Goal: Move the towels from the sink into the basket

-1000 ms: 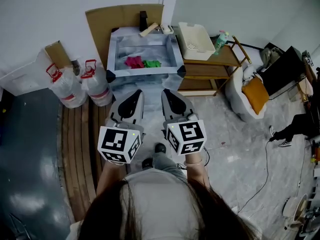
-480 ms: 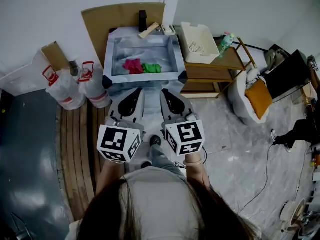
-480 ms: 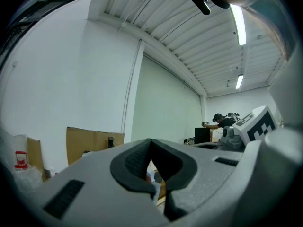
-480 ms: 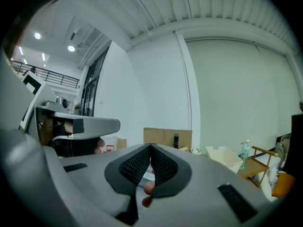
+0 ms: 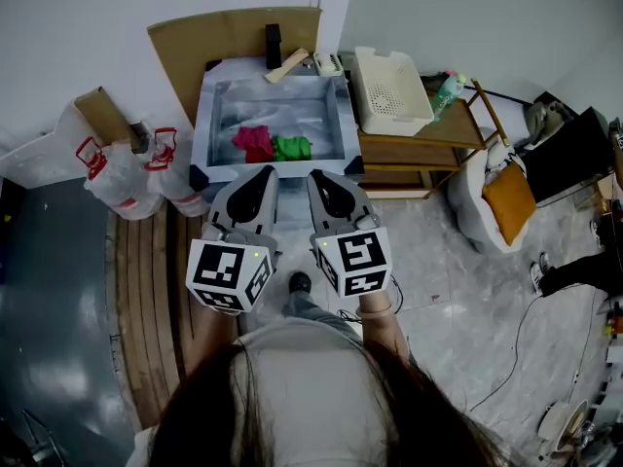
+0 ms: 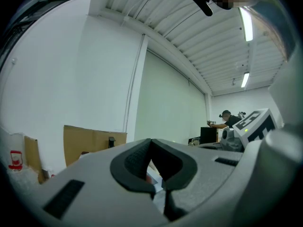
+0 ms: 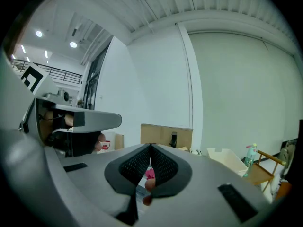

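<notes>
Both claws are held side by side in front of the person, pointing toward the sink (image 5: 207,115). Left claw (image 5: 264,174): its own view shows the jaws pressed together at the tips, nothing between them. Right claw (image 5: 317,176): jaws likewise pressed together and empty. Two towels lie in the near part of the sink, touching each other, the pink towel (image 5: 253,142) on the left and the green towel (image 5: 292,148) on the right. In the head view the claw tips come up to the sink's near rim, and the towels sit just beyond them: the pink one ahead of the left claw, the green one between the two tips. Neither claw touches a towel. How high the claws stand above the rim cannot be told. In the right gripper view a scrap of the pink towel (image 7: 149,174) shows through the slot below the closed pads. The basket (image 5: 390,91), white and perforated, stands on top of a wooden rack (image 5: 419,148) just to the right of the sink, well apart from both claws. A bottle (image 5: 446,91) stands on the rack beside the basket. A cardboard sheet (image 5: 200,42) leans against the wall behind the sink. Water jugs (image 5: 146,168) sit on the floor to its left.
</notes>
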Demonstrator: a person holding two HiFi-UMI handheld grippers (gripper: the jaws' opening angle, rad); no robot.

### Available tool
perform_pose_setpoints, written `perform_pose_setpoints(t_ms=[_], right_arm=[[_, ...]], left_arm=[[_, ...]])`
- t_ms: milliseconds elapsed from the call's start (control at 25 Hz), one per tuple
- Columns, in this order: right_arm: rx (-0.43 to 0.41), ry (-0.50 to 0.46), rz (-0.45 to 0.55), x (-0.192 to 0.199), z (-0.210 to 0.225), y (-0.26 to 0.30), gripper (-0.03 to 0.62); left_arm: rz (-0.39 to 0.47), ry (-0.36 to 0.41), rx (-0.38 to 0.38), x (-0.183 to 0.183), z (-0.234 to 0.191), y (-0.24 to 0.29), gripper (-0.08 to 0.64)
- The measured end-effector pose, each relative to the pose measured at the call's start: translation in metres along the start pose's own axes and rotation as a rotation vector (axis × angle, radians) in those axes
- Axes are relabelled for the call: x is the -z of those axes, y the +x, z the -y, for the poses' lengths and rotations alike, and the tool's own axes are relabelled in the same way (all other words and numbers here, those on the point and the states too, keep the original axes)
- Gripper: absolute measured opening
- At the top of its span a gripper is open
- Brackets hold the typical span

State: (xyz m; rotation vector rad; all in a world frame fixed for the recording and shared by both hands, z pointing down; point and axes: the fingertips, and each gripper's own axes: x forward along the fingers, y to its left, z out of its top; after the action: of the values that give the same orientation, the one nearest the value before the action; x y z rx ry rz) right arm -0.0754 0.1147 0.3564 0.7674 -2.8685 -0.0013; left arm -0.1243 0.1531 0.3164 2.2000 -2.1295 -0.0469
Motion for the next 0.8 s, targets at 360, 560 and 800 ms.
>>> perform_pose_setpoints(t_ms=[360, 560, 800], right_arm=[[-0.064, -0.011, -0.027, 0.001, 0.039, 0.051, 0.026], [-0.094, 0.011, -0.057, 0.009, 0.054, 0.076, 0.028], [-0.135, 0.027, -0.111, 0.024, 0.06, 0.103, 0.028]], left_arm=[[-0.013, -0.006, -0.053, -0.002, -0.027, 0.056, 0.008], [-0.028, -0.01, -0.079, 0.001, -0.04, 0.075, 0.008], [-0.042, -0.031, -0.096, 0.01, -0.059, 0.093, 0.008]])
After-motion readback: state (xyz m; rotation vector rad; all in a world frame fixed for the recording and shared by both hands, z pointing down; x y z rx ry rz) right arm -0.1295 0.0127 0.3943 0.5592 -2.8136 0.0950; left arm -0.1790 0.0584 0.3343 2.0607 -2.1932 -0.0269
